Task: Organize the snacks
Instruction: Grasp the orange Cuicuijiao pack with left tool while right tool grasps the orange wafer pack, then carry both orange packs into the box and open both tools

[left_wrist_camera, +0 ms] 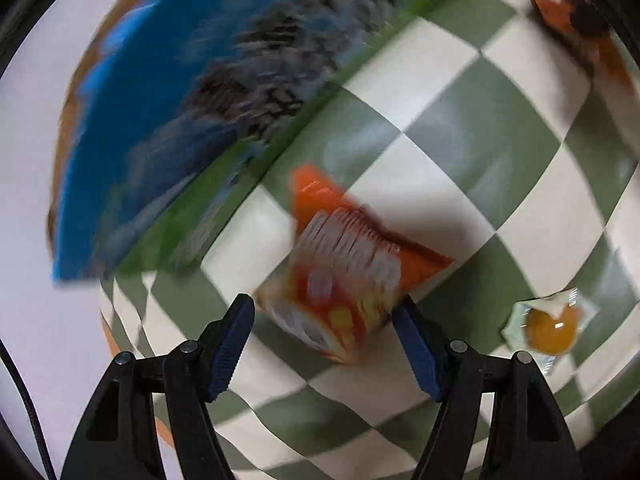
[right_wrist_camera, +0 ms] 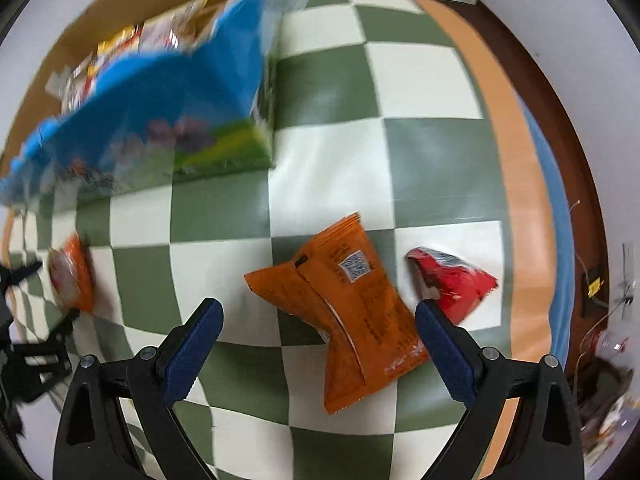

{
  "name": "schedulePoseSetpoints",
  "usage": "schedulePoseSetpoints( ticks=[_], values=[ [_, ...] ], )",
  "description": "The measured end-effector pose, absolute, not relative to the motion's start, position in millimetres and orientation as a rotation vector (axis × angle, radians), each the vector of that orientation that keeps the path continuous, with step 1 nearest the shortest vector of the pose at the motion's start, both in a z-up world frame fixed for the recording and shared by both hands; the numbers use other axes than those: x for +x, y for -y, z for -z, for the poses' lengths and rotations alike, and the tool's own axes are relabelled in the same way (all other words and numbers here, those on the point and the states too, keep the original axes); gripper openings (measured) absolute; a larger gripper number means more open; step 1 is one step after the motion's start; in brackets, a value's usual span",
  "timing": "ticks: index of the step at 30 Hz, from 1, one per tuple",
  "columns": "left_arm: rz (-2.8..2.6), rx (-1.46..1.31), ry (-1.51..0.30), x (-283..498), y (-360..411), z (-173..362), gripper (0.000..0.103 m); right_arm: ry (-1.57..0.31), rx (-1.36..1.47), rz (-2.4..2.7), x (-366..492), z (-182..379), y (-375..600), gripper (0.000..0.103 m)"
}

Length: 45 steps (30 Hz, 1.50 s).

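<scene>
In the left wrist view my left gripper (left_wrist_camera: pixel 323 312) is open, its fingers on either side of the near end of an orange snack packet (left_wrist_camera: pixel 344 272) lying on the checked cloth (left_wrist_camera: pixel 436 148). A jelly cup with an orange centre (left_wrist_camera: pixel 550 328) lies to its right. In the right wrist view my right gripper (right_wrist_camera: pixel 318 316) is open above a larger orange packet (right_wrist_camera: pixel 348 308); a red packet (right_wrist_camera: pixel 452 284) lies right of it. The blue box (right_wrist_camera: pixel 160 112) holds several snacks at the back left. The left gripper (right_wrist_camera: pixel 24 320) and its orange packet (right_wrist_camera: pixel 72 276) show at the left edge.
Another orange packet (left_wrist_camera: pixel 576 28) lies far right in the left wrist view. The blue box (left_wrist_camera: pixel 192 96) stands close on the left there. The wooden table edge (right_wrist_camera: pixel 520 200) runs along the right, with cables and clutter (right_wrist_camera: pixel 608 320) beyond it.
</scene>
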<state>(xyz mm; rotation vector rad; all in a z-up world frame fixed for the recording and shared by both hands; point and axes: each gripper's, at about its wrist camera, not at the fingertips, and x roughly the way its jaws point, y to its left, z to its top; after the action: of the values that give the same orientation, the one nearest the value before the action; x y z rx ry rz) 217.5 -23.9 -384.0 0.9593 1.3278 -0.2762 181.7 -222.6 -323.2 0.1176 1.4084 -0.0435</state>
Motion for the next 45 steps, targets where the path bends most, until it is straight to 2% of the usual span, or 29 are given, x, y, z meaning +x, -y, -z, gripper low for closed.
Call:
schedulePoseSetpoints(
  ticks=[2, 6, 7, 8, 9, 14, 18, 22, 24, 27, 29, 31, 32, 35, 39, 41, 44, 45],
  values=[
    [0.287, 0.982, -1.351, 223, 26, 393, 0.070, -1.436, 0.103, 0.031, 183, 333, 219, 0.095],
    [0.311, 0.925, -1.388, 230, 23, 400, 0.069, -1.467, 0.074, 0.041, 184, 349, 215, 0.076],
    [0.311, 0.899, -1.389, 231, 21, 399, 0.066, -1.461, 0.075, 0.048, 183, 350, 216, 0.074],
    [0.308, 0.861, -1.393, 231, 18, 397, 0.059, -1.457, 0.081, 0.052, 180, 351, 214, 0.071],
    [0.296, 0.808, -1.413, 232, 13, 395, 0.054, -1.454, 0.091, 0.058, 179, 351, 214, 0.068],
    [0.207, 0.414, -1.555, 232, -21, 390, 0.054, -1.479, 0.227, 0.063, 162, 353, 215, 0.058],
    [0.092, -0.010, -1.684, 223, -61, 401, 0.054, -1.517, 0.353, 0.036, 144, 360, 204, 0.058],
    [0.056, -0.225, -1.732, 211, -78, 412, 0.054, -1.546, 0.436, -0.010, 134, 367, 188, 0.058],
    [0.079, -0.225, -1.753, 209, -72, 414, 0.056, -1.565, 0.427, -0.032, 134, 371, 177, 0.060],
    [0.083, -0.166, -1.746, 210, -63, 414, 0.056, -1.551, 0.408, -0.029, 132, 371, 167, 0.073],
    [0.070, -0.159, -1.739, 214, -54, 411, 0.056, -1.536, 0.404, -0.006, 137, 374, 165, 0.073],
    [0.052, -0.177, -1.728, 214, -52, 409, 0.056, -1.523, 0.369, 0.015, 144, 378, 161, 0.071],
    [0.048, -0.182, -1.724, 212, -50, 409, 0.056, -1.514, 0.312, 0.018, 142, 378, 154, 0.061],
    [0.039, -0.180, -1.716, 210, -57, 408, 0.056, -1.513, 0.129, -0.029, 139, 376, 125, 0.054],
    [0.038, -0.143, -1.708, 203, -48, 407, 0.056, -1.548, -0.056, -0.109, 129, 377, 94, 0.054],
    [0.039, -0.135, -1.705, 204, -45, 406, 0.056, -1.545, -0.022, -0.129, 126, 374, 92, 0.059],
    [0.043, -0.139, -1.703, 199, -35, 409, 0.056, -1.515, 0.119, -0.144, 125, 363, 103, 0.075],
    [0.044, -0.143, -1.703, 198, -33, 407, 0.056, -1.504, 0.148, -0.142, 125, 360, 106, 0.075]
  ],
)
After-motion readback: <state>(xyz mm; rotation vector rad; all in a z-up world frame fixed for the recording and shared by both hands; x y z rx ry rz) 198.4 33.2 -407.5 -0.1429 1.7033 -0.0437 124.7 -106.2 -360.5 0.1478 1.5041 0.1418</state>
